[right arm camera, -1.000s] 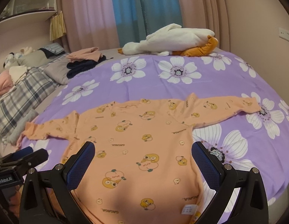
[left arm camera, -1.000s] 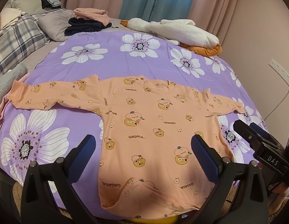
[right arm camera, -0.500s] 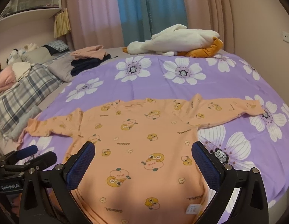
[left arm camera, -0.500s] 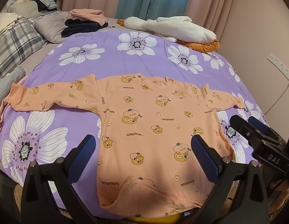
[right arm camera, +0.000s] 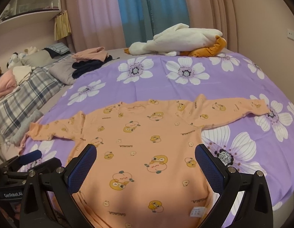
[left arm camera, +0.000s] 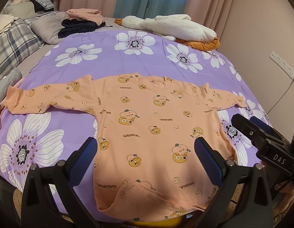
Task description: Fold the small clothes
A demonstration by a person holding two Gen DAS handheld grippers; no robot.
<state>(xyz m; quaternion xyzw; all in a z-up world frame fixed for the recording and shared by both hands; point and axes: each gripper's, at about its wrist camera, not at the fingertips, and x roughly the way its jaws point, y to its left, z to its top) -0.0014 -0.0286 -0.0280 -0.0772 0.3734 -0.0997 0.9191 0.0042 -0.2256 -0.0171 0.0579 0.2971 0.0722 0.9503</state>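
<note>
Now our left gripper [left arm camera: 145, 152] and right gripper [right arm camera: 146, 158] hang with jaws spread wide over the orange shirt [left arm camera: 156, 125] lying flat on the bed [left arm camera: 101, 64], so we should pinch each sleeve gently.

Shirts laid flat: one [left arm camera: 147, 131]
Grippers seen: two, left [left arm camera: 146, 156] and right [right arm camera: 146, 164]
Plush geese: one [left arm camera: 173, 26]
Clothes piles, upper left: one [left arm camera: 80, 21]
</note>
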